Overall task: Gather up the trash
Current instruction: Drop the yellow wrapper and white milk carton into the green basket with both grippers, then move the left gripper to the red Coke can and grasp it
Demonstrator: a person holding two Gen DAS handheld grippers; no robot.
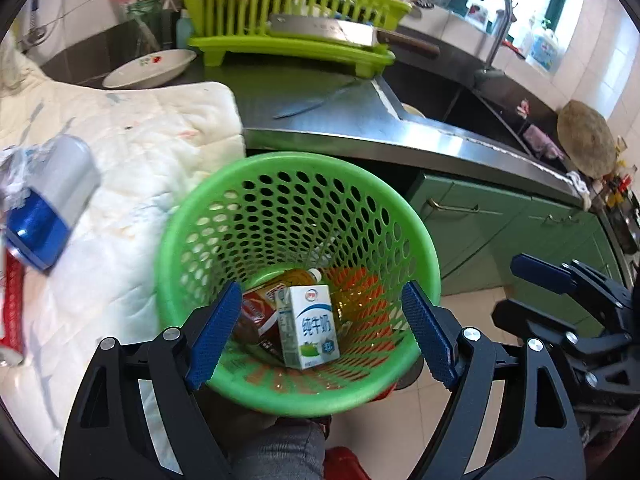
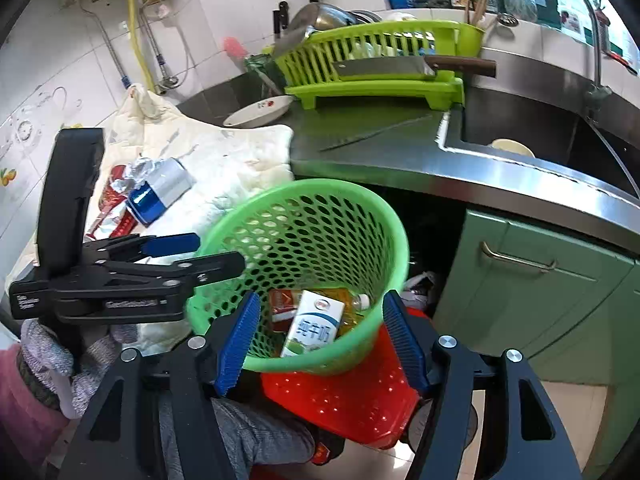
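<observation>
Below open left tongs (image 1: 320,334): milk carton (image 1: 310,326) in basket (image 1: 188,236).

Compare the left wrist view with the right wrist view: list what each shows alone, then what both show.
Left wrist only: the round woven mat propped beyond the sink, and the right gripper from the side.

Right wrist only: the red basket under the green one, the yellow hose on the wall, and the left gripper from the side.

Both: the green basket holding the milk carton, the blue-and-silver can, the cleaver and the dish rack.
</observation>
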